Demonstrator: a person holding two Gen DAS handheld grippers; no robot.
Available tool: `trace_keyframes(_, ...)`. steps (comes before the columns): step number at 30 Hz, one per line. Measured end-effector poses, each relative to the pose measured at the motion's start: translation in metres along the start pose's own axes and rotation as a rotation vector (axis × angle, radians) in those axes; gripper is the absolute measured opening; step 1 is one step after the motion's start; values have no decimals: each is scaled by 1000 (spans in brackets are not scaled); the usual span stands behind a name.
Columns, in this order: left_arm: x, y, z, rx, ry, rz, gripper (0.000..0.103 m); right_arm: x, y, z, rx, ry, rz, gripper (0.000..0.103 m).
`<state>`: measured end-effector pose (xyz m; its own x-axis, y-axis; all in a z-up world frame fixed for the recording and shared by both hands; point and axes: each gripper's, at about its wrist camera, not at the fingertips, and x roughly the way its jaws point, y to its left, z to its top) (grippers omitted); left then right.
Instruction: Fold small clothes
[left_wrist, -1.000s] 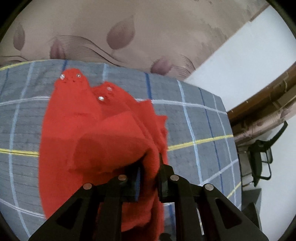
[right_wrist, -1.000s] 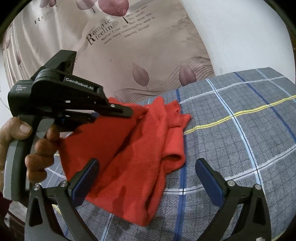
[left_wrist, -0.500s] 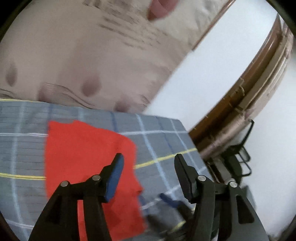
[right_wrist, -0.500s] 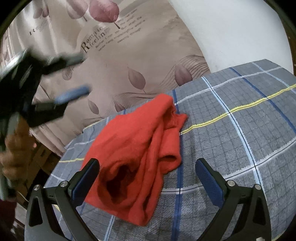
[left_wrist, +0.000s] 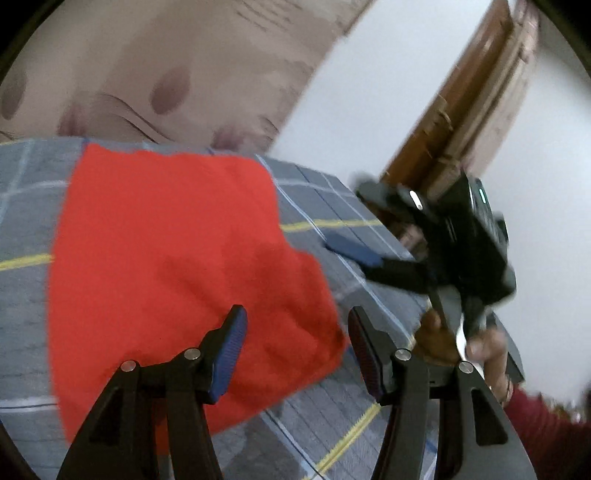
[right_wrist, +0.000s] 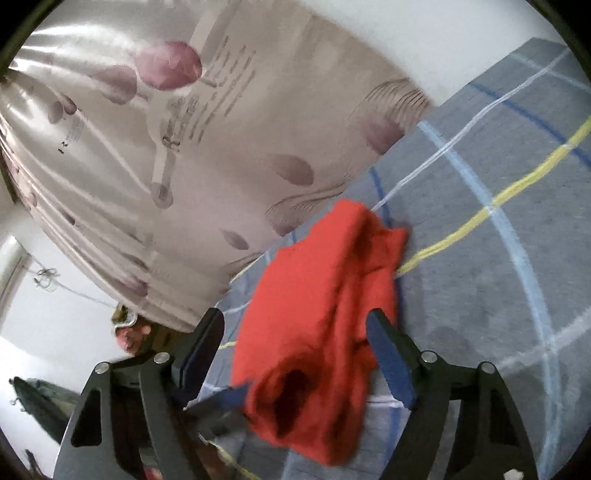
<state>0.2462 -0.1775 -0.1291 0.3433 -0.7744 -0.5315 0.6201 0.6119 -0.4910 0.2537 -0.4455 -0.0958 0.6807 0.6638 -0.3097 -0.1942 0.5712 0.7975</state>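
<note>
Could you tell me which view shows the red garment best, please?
The left wrist view: the red garment lies spread across the bedsheet, mostly unobstructed. The right wrist view shows it bunched, partly behind the fingers.

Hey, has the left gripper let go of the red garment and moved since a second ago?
Yes. The left gripper, then clamped on the red garment, now stands open and clear of it, pulled back toward the plaid sheet's near edge.
</note>
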Motion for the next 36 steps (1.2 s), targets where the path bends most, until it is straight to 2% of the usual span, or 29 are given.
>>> trace_keyframes(4, 15, -6, -13, 5, 66, -101, 58, 39, 19, -7, -89, 145, -55, 75)
trace_keyframes(7, 14, -9, -14, 12, 65, -127, 58, 61, 22, -10, -109, 204, -94, 70)
trace_keyframes(9, 11, -9, -16, 2, 57, -134, 58, 69, 21, -9, -108, 227, -104, 54)
trace_keyframes(10, 8, -8, -18, -10, 51, -135, 58, 74, 17, -9, -101, 246, -121, 32)
trace_keyframes(11, 4, -8, -21, -22, 42, -137, 58, 76, 15, -9, -89, 259, -138, 22)
trace_keyframes(14, -8, -3, -27, -60, 14, -138, 58, 77, 4, -12, -65, 267, -155, 13)
trace_keyframes(17, -26, 2, -30, -78, -40, -111, 58, 69, 5, -9, -71, 259, -189, 10)
trace_keyframes(21, -49, 14, -20, -83, -92, -86, 58, 58, 20, -4, -189, 320, -301, 8)
trace_keyframes(24, -53, 28, -16, -107, -112, -62, 58, 55, 12, 1, -178, 345, -323, 8)
trace_keyframes(27, -43, 47, -22, -177, -87, -67, 58, 57, 3, -3, -138, 365, -285, 9)
trace_keyframes(29, -44, 55, -21, -223, -100, -102, 58, 50, -4, -7, -77, 343, -204, 16)
trace_keyframes(33, -43, 57, -23, -227, -101, -109, 58, 22, -9, -15, -14, 267, -121, 20)
trace_keyframes(36, -43, 55, -24, -226, -97, -110, 58, 6, 4, -30, -35, 240, -90, 29)
